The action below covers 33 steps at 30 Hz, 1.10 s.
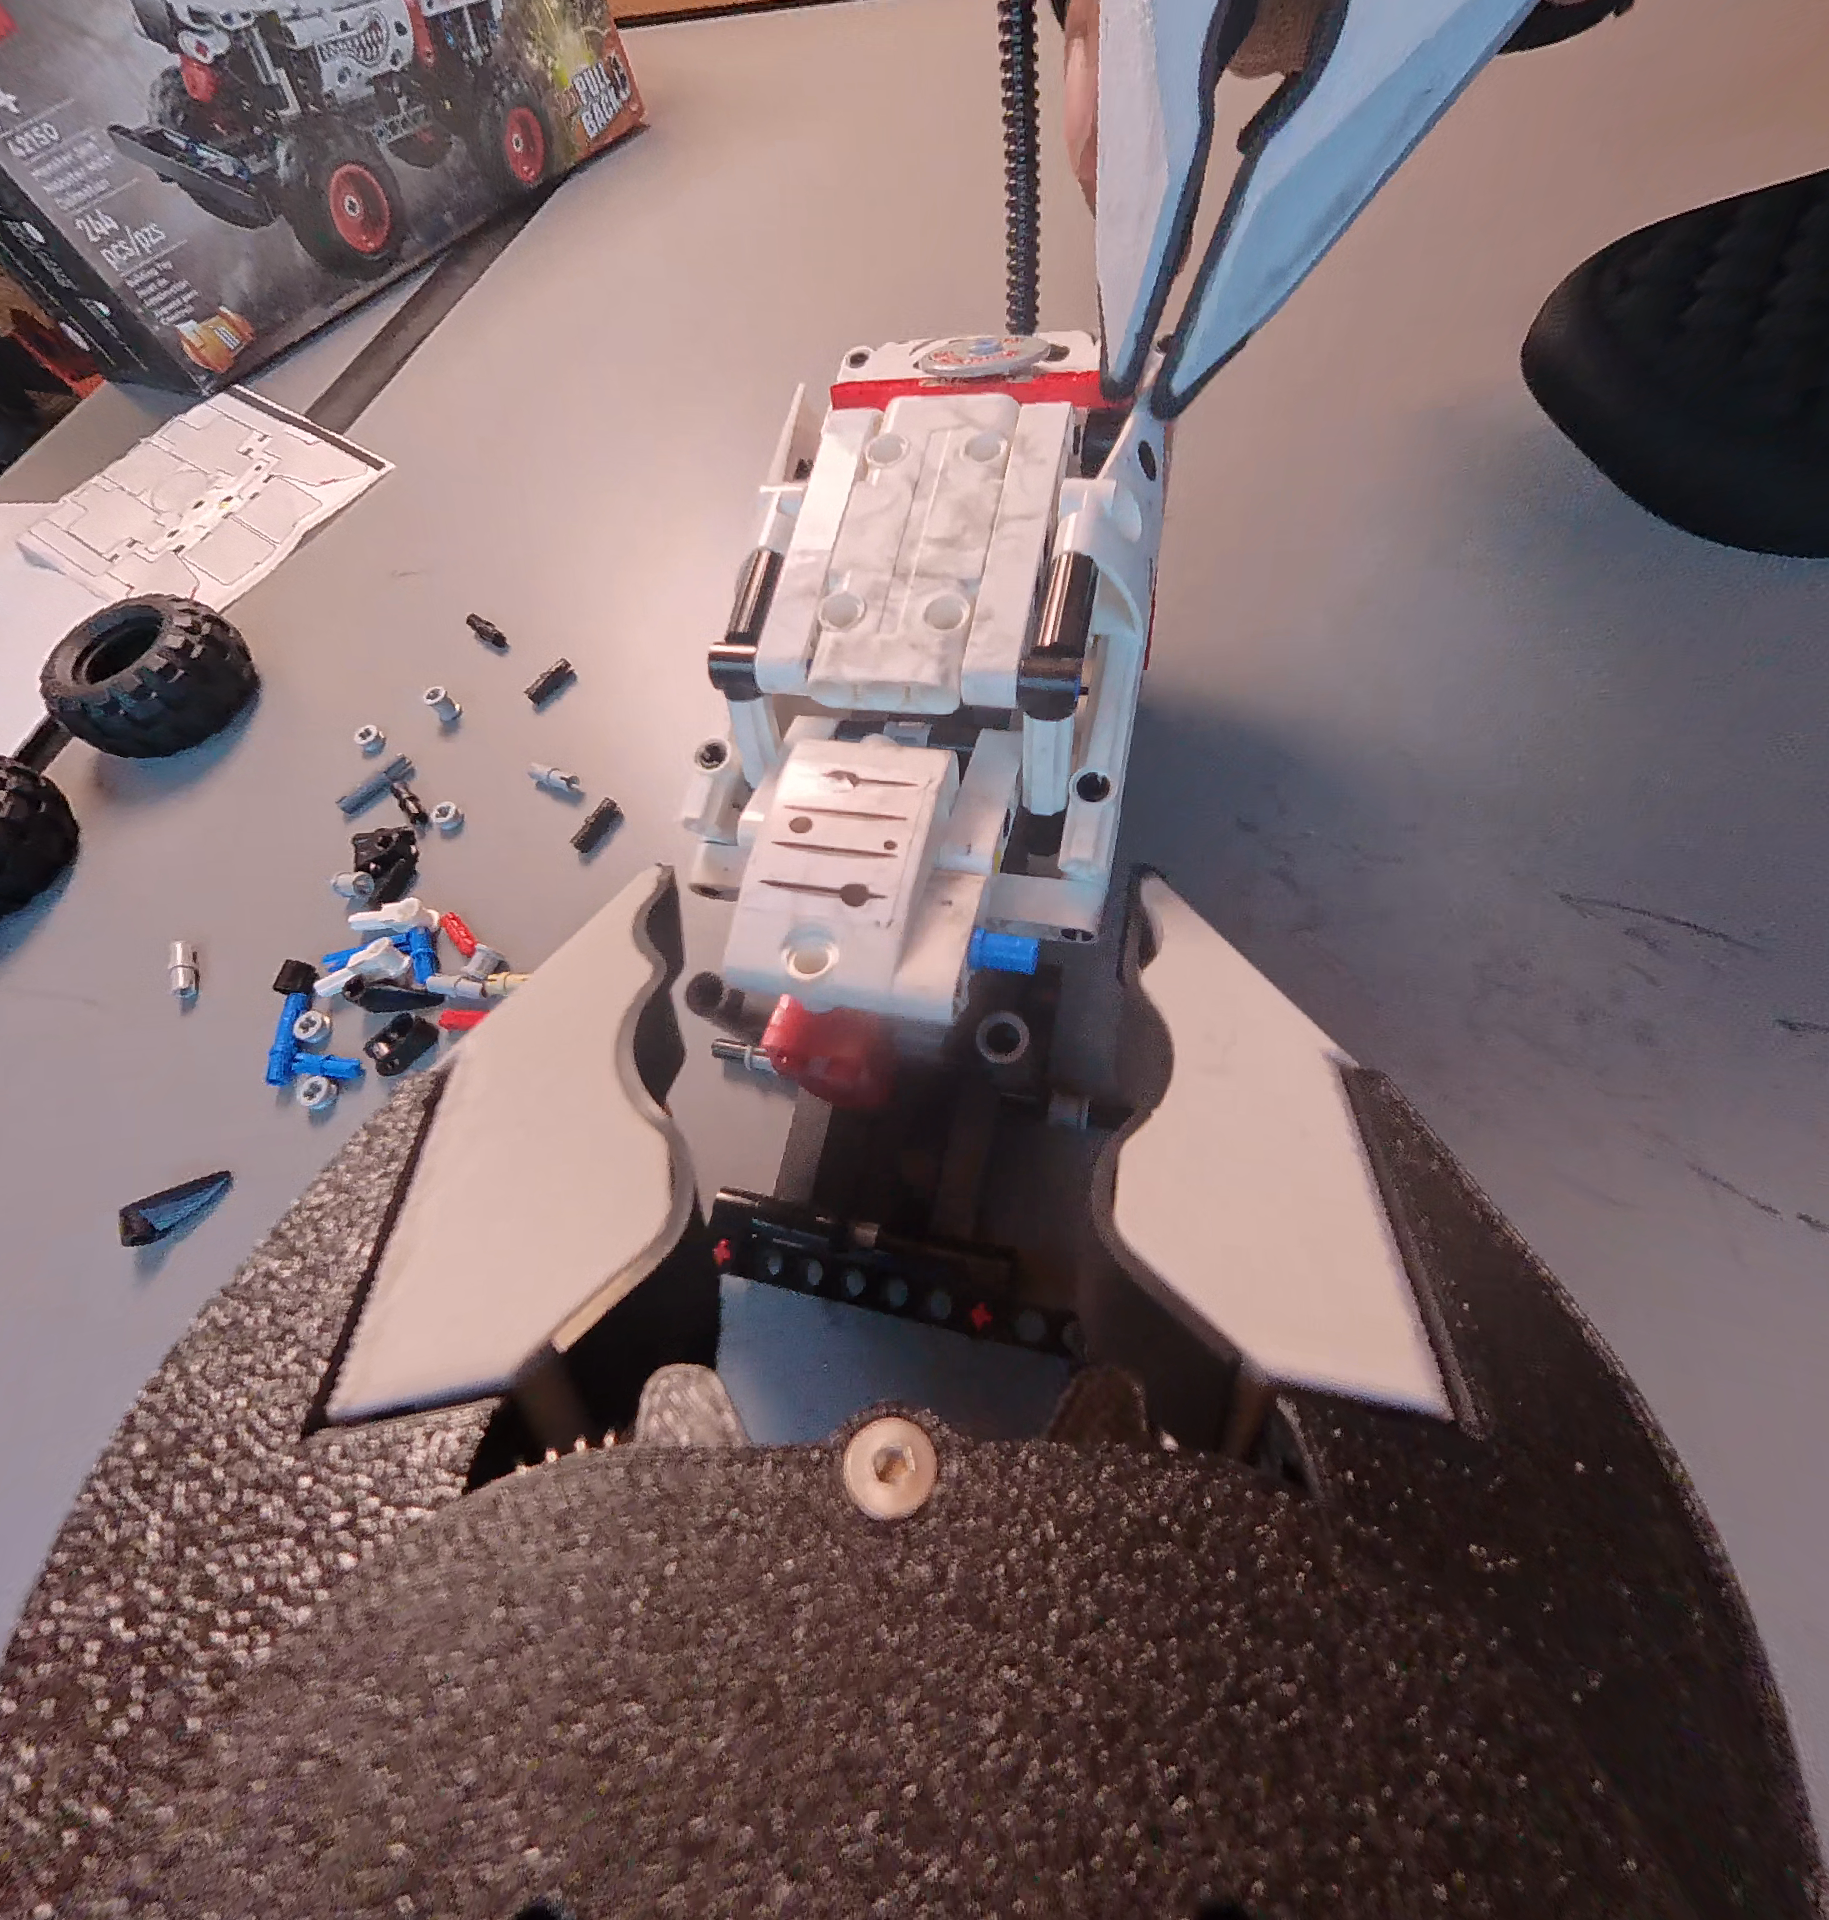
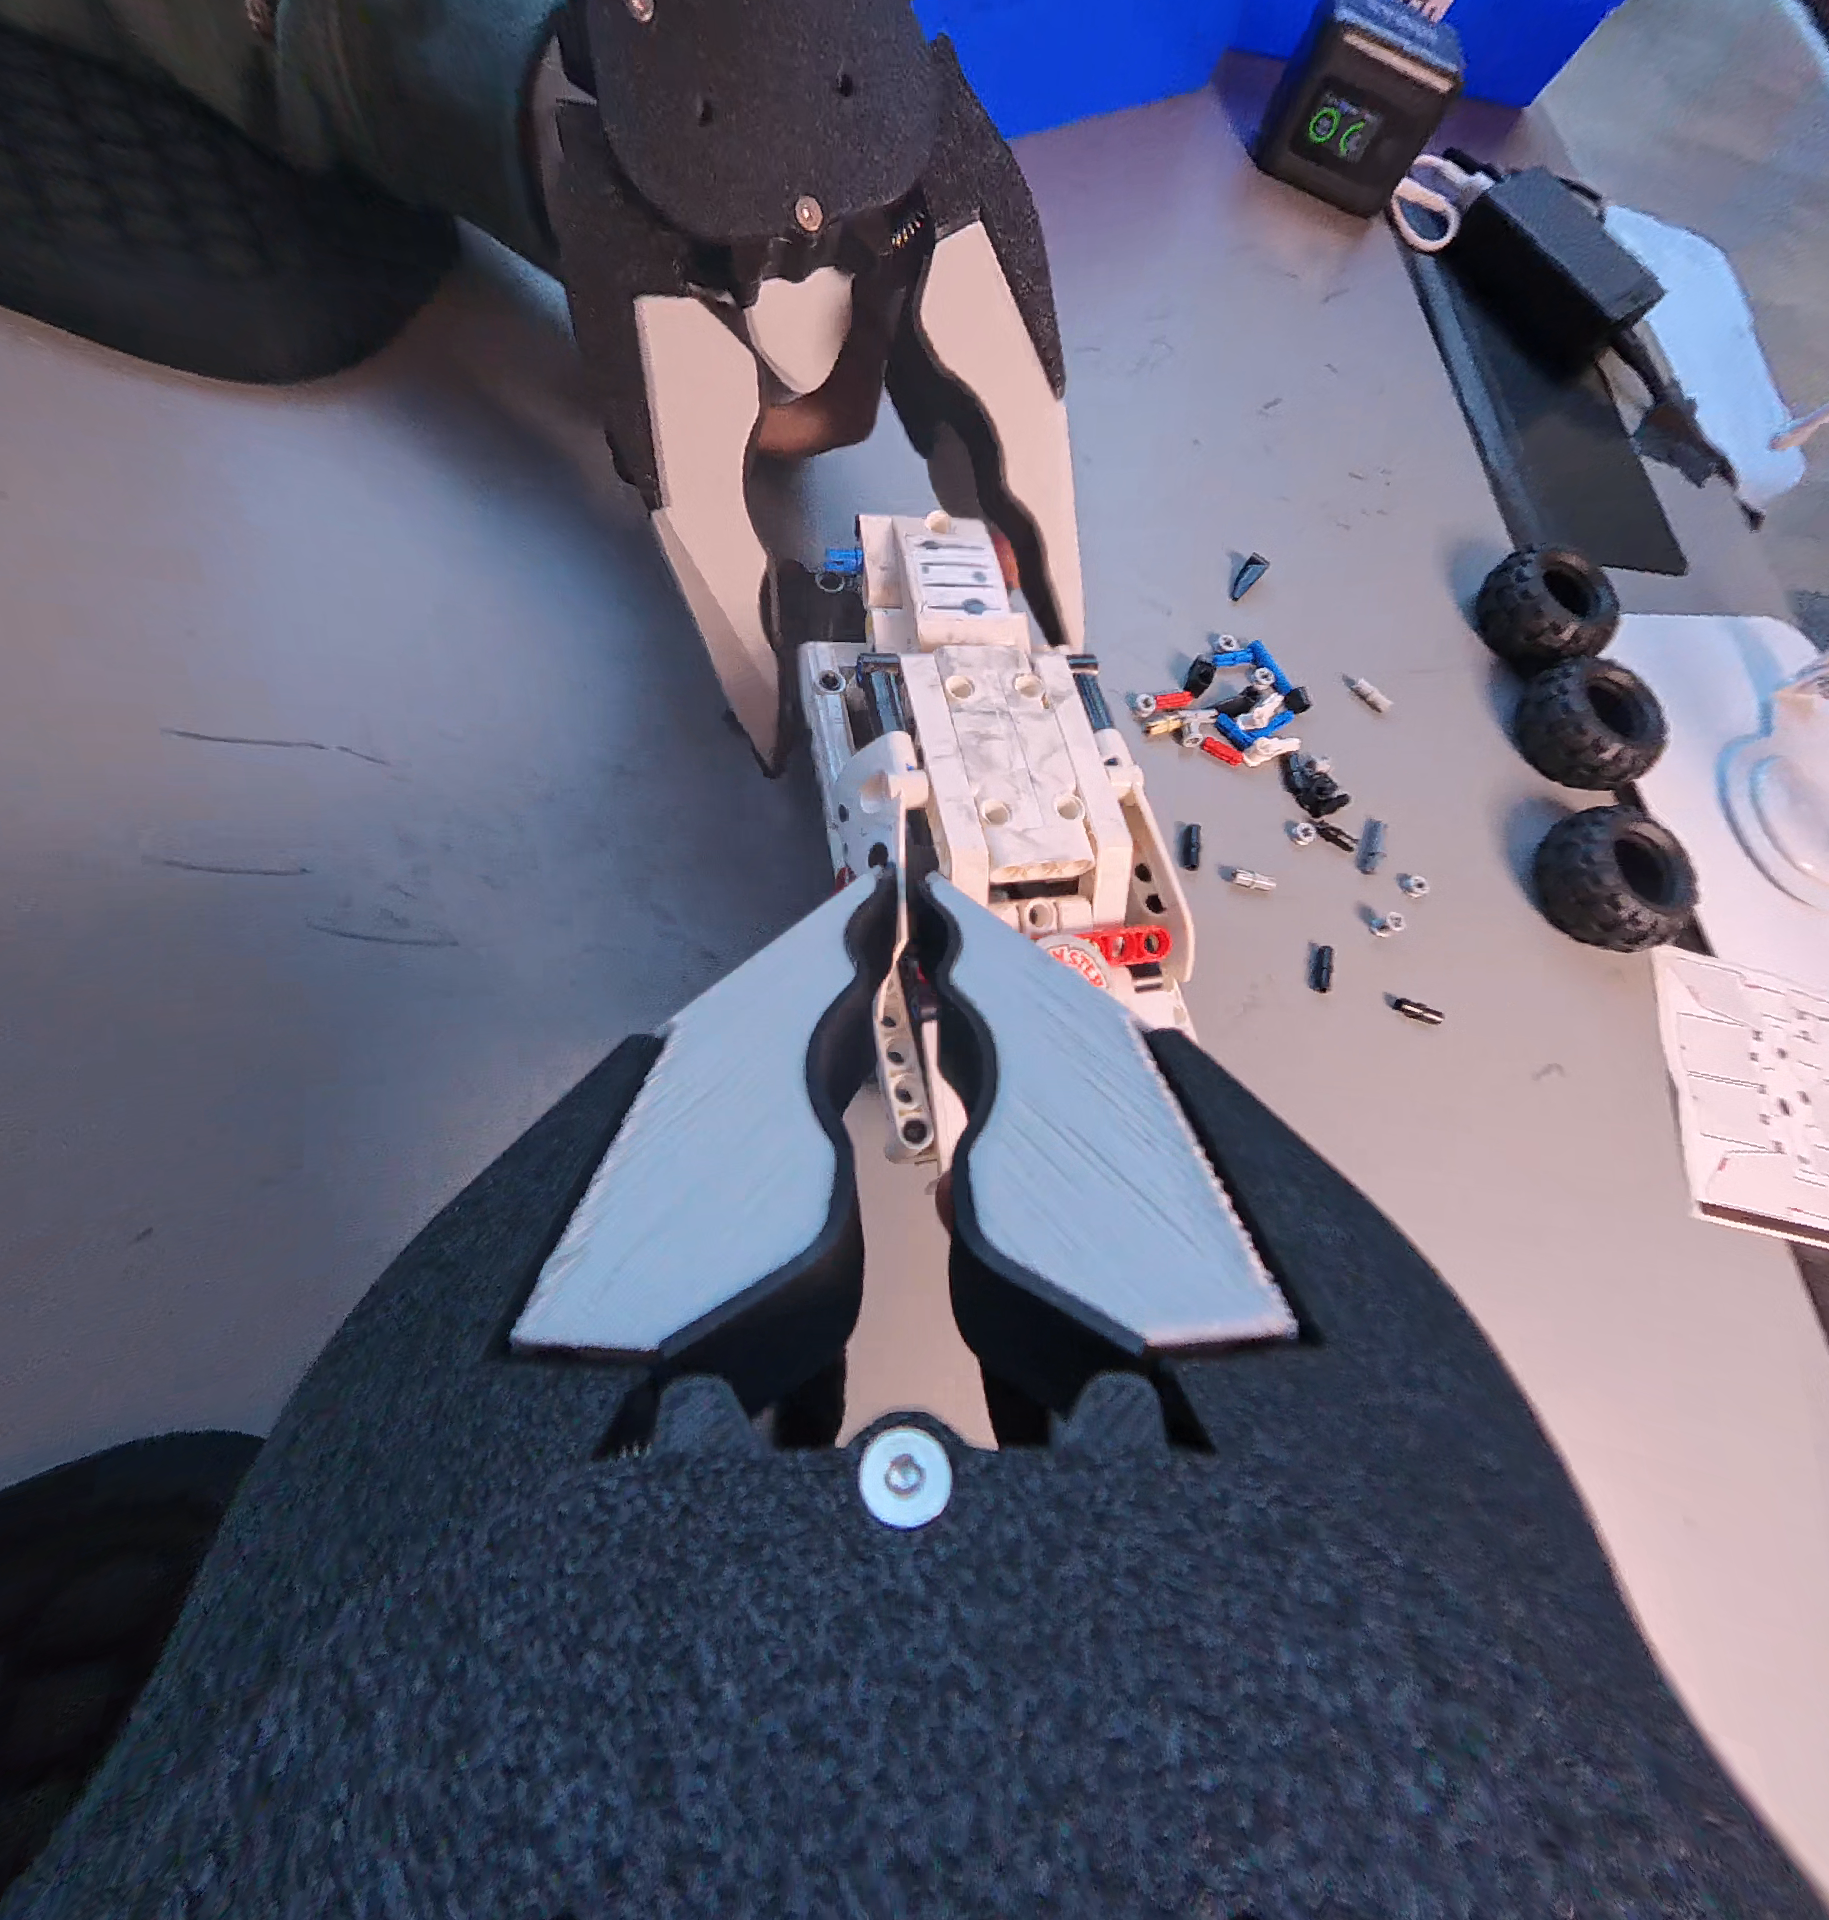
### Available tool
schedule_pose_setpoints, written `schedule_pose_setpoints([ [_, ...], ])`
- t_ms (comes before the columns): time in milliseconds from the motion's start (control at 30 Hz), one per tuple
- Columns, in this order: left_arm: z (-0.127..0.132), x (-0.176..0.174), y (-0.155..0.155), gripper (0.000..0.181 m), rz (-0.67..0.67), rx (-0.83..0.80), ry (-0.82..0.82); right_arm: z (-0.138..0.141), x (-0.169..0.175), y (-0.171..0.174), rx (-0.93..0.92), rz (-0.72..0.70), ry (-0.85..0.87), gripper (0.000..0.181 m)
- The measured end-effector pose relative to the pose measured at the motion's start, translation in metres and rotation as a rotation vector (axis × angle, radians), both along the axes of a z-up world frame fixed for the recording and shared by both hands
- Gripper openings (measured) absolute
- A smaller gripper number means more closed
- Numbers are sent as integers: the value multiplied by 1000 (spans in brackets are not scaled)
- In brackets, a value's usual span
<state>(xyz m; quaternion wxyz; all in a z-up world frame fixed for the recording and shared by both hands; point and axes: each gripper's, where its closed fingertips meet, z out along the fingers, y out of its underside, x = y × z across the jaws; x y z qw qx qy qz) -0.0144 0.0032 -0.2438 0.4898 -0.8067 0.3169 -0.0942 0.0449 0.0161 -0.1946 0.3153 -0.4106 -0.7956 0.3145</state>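
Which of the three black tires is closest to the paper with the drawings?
The bottom tire in the right wrist view's row; it sits right above the instruction sheet, the other two farther up.

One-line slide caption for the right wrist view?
Right tool pinches a white side panel of the toy truck body; left tool straddles its far end.

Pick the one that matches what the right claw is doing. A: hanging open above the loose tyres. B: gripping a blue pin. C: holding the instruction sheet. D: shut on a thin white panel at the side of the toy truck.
D: the right claw is closed on the thin white panel at the side of the toy truck, away from the tyres.
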Motion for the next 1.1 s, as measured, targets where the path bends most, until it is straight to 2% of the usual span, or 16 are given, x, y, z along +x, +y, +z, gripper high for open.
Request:
schedule_pose_setpoints([
  [67, 0, -1, 0, 92, -2, -14, -7, 8, -2, -2, 74, -28, 34, 6],
  [167, 3, 1, 4, 95, -11, -5, -18, 14, -10, -20, 199, -56, 94, 12],
  [233, 5, 5, 6, 93, -23, -4, -30, 9, -18, -25, 346, -92, 126, 14],
  [300, 2, 7, 7, 82, -25, -9, -16, 4, -25, -24, 466, -129, 160, 14],
  [400, 1, 6, 7, 82, -8, 6, 4, -1, -31, -19, 574, -161, 173, 14],
  [500, 1, 6, 6, 82, 4, 17, 9, 3, -35, -28, 672, -131, 210, 10],
  [600, -3, 4, 4, 82, 1, 34, 56, -5, -33, -44, 688, -83, 180, 5],
  [700, -5, 2, 2, 81, 4, 29, 74, -15, -33, -35, 712, -130, 137, 6],
  [867, -5, 2, 2, 81, 16, 33, 75, -22, -33, -33, 624, -138, 33, 7],
  [1100, -1, 4, 1, 81, 31, -1, -7, -24, -35, -35, 650, -48, -60, 7],
])
